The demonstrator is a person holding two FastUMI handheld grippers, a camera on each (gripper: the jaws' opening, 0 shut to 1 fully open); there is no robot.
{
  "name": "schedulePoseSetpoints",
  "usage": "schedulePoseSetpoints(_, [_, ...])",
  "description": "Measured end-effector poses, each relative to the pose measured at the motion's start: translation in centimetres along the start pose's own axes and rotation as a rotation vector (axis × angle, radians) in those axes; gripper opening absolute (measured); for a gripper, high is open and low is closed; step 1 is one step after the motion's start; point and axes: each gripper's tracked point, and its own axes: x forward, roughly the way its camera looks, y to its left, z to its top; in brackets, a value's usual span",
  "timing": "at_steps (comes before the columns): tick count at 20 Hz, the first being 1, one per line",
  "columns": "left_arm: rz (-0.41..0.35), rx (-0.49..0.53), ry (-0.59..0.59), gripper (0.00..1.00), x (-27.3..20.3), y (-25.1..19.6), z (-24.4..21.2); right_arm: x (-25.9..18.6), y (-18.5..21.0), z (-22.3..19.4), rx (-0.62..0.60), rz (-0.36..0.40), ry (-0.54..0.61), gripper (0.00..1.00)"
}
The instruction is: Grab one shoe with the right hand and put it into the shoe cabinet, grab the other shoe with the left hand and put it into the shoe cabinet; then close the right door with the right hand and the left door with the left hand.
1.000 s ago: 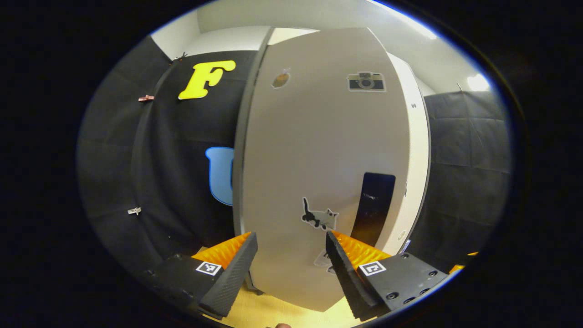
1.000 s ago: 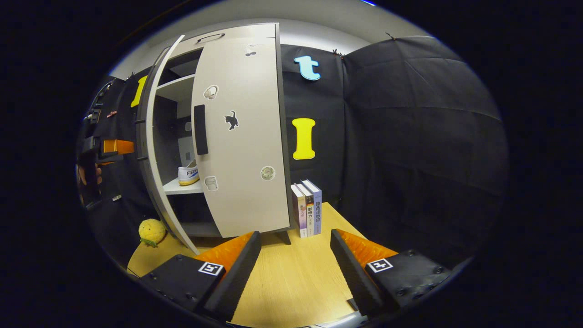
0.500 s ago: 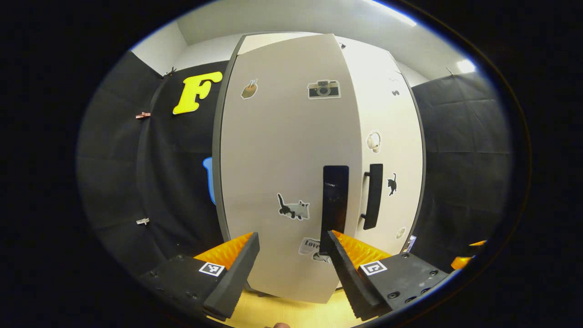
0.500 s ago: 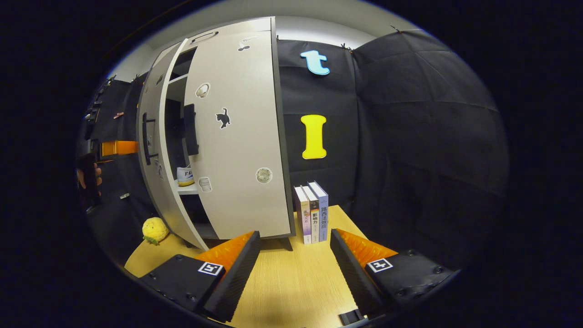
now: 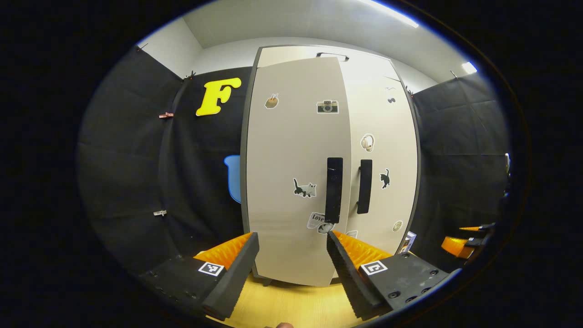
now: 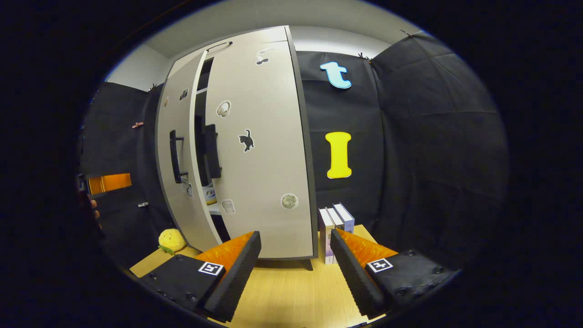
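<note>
The shoe cabinet (image 5: 296, 150) stands straight ahead in the left gripper view, pale with stickers and two dark handles. Its left door (image 5: 291, 182) is almost against the right door (image 5: 385, 150). My left gripper (image 5: 291, 259) is open, a short way in front of the left door and touching nothing. In the right gripper view the right door (image 6: 259, 150) lies against the cabinet and the left door (image 6: 177, 168) stands slightly ajar. Through the narrow gap a white shoe (image 6: 210, 196) shows on a shelf. My right gripper (image 6: 294, 259) is open over the wooden floor, off the cabinet's right corner.
Three books (image 6: 334, 225) stand upright against the cabinet's right side. A yellow plush toy (image 6: 171, 239) lies on the floor by the left door. The left gripper (image 6: 109, 182), with a hand (image 6: 93, 209) behind it, shows far left, and the right gripper (image 5: 460, 241) far right.
The left door has swung from wide open to nearly shut. My left gripper has drawn back from it. The right gripper has shifted slightly, and the cabinet's inside is now almost hidden.
</note>
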Motion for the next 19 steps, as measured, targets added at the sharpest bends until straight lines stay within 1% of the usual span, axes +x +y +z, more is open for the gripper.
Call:
schedulePoseSetpoints(4, [0.0,-0.026,-0.013,0.94,-3.1,0.5,-1.0,-1.8,2.0,2.3,0.023,-0.014,-0.05,0.98])
schedulePoseSetpoints(7, [0.012,-0.034,0.007,0.93,-5.5,1.3,-3.0,-4.2,3.4,3.0,0.016,-0.023,-0.077,0.98])
schedulePoseSetpoints(10, [0.0,-0.015,0.043,0.94,-7.6,1.5,-5.5,-6.9,4.4,2.3,-0.001,-0.041,-0.088,0.98])
schedulePoseSetpoints(12, [-0.013,-0.01,0.086,0.94,-9.1,1.6,-7.1,-8.3,4.9,1.2,-0.009,-0.054,-0.071,0.98])
schedulePoseSetpoints(15, [-0.036,-0.025,0.103,0.94,-11.1,1.8,-8.0,-9.9,6.0,0.0,-0.029,-0.047,-0.037,0.98])
schedulePoseSetpoints(19, [-0.052,-0.002,0.09,0.94,-11.7,2.5,-8.3,-12.3,7.0,0.1,-0.048,-0.056,-0.062,0.98])
